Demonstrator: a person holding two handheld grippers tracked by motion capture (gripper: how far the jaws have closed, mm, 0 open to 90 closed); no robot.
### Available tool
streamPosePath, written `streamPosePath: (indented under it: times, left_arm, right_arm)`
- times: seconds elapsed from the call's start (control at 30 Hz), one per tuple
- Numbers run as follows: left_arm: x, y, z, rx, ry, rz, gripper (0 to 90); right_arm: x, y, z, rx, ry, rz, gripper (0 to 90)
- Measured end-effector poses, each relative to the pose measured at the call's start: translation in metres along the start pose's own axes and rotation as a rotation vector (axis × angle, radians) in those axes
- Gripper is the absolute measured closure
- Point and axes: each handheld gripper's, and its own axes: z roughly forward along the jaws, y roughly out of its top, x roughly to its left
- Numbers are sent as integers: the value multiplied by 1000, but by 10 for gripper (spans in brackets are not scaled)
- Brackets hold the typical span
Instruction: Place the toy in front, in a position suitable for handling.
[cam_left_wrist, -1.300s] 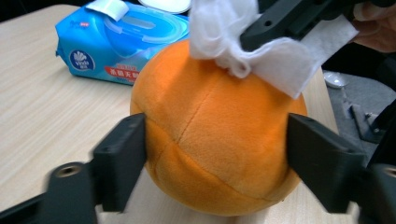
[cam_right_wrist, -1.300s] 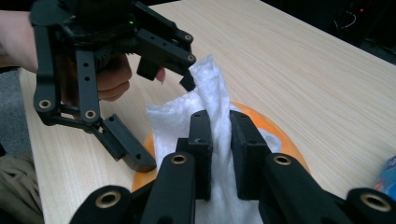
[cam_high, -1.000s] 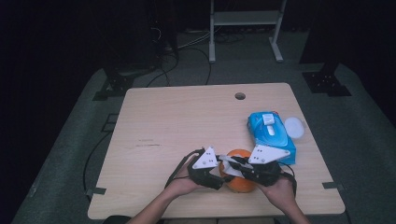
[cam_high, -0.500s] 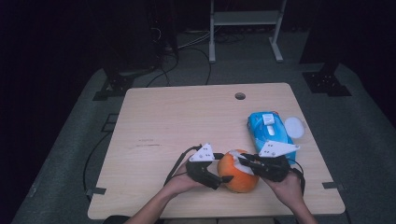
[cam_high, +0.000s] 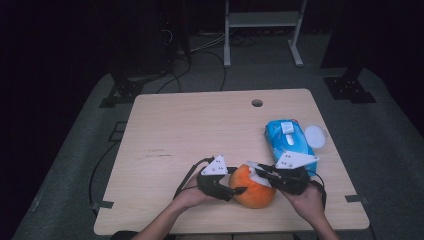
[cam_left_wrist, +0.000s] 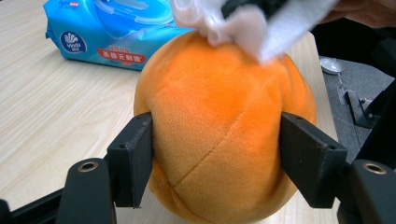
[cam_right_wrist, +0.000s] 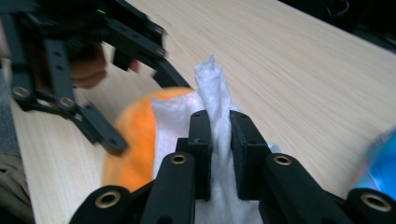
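From above: the person sits at the near edge of a light wooden table (cam_high: 200, 125), and a plush orange ball (cam_high: 252, 186) sits on it between both tools. The left gripper (cam_high: 235, 190) hugs the ball from the left side, and its jaws have just been closing back onto it. The right gripper (cam_high: 260, 172) comes in over the top holding a white wet wipe (cam_high: 257, 176) that touches the ball. Just beyond, on the right side of the table, lies a blue wet wipe pack (cam_high: 287, 140) with its flap open; I can't tell what's left inside. A small white round thing (cam_high: 315, 135) lies just beside the pack, could be a lid, too small to tell.

Left gripper view: the jaws stand part open with both pads pressed into the sides of the orange plush ball (cam_left_wrist: 219, 135), which dents a little. The wipe (cam_left_wrist: 252, 23) rests on the ball's crown. The pack (cam_left_wrist: 116, 32) lies behind.

Right gripper view: the jaws are almost fully closed, pinching a bunched fold of wipe (cam_right_wrist: 217, 112); the loose part drapes over the ball (cam_right_wrist: 133, 140).

My guess is it's a wipe-down. To do it well, I'd keep the left clamp firm so the ball can't roll, drag the wipe in smooth strokes, and don't press so hard the cloth slips out of that pinch.
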Motion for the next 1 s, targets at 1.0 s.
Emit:
streamPosePath:
  times: [1.0]
  left_arm:
    - [10,0,-2,-53,22,39,151]
  right_arm:
    - [16,5,10,-10,6,-56,786]
